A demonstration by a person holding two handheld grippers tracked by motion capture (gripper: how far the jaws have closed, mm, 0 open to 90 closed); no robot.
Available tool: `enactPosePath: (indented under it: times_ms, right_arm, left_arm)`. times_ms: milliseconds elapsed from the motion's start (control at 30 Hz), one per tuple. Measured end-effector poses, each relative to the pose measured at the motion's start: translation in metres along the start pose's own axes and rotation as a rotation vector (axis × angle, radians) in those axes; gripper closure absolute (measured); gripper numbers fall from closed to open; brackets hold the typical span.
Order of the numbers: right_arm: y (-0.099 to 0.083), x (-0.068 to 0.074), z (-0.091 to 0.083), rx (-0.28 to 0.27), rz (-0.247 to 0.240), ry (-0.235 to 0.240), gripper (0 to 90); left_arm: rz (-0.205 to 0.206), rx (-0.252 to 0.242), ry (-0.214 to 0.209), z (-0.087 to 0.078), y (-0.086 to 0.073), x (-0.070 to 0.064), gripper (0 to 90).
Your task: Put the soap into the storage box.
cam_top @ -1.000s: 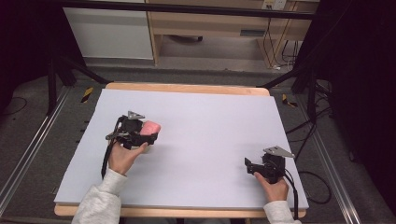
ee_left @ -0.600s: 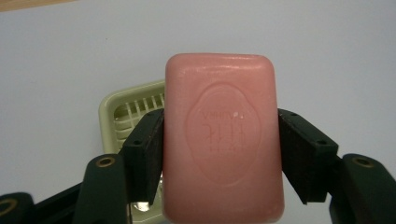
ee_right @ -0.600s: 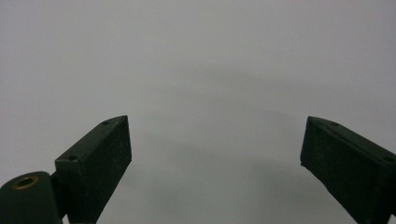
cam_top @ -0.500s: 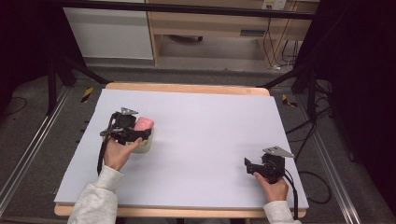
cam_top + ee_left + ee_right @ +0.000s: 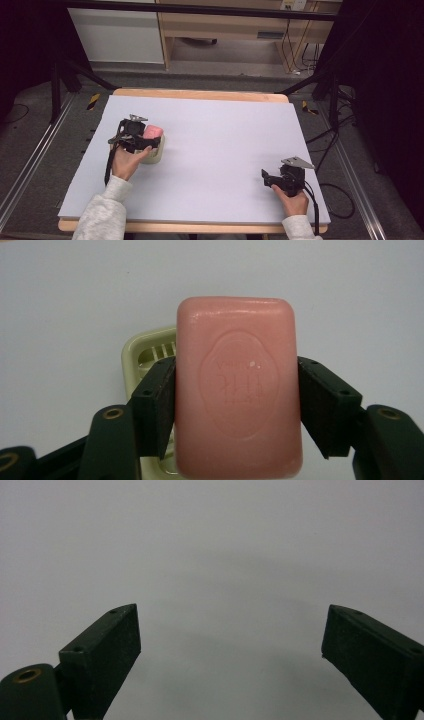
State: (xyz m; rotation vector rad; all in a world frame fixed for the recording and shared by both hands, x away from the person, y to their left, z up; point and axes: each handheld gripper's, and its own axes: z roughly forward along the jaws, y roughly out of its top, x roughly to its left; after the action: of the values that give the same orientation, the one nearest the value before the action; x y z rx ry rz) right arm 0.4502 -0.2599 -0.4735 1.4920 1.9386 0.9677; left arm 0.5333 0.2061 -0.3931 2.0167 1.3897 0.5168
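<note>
A pink embossed soap bar [image 5: 238, 390] hangs over a pale-yellow slotted soap dish [image 5: 145, 352].

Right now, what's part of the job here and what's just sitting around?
In the job:
- pink soap bar, clamped in the left hand-held gripper
- pale yellow soap dish, just beneath the bar on the table

Not in use:
- right hand-held gripper, jaws open, holding nothing, resting near the table's right front corner
- white table top
- cables on the floor beyond the table
</note>
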Motion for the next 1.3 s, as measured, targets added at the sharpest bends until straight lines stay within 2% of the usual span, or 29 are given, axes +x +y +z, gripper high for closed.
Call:
enactPosePath:
  times_ms: [767, 1300]
  right_arm:
    - [0.000, 0.001, 0.001, 0.003, -0.004, -0.003, 9.1]
    - [0.000, 0.001, 0.001, 0.004, -0.006, -0.004, 9.1]
  left_arm:
    - [-0.041, 0.032, 0.020, 0.016, -0.008, 0.014, 37.1]
    - [-0.049, 0.067, 0.033, 0.027, -0.012, 0.017, 37.1]
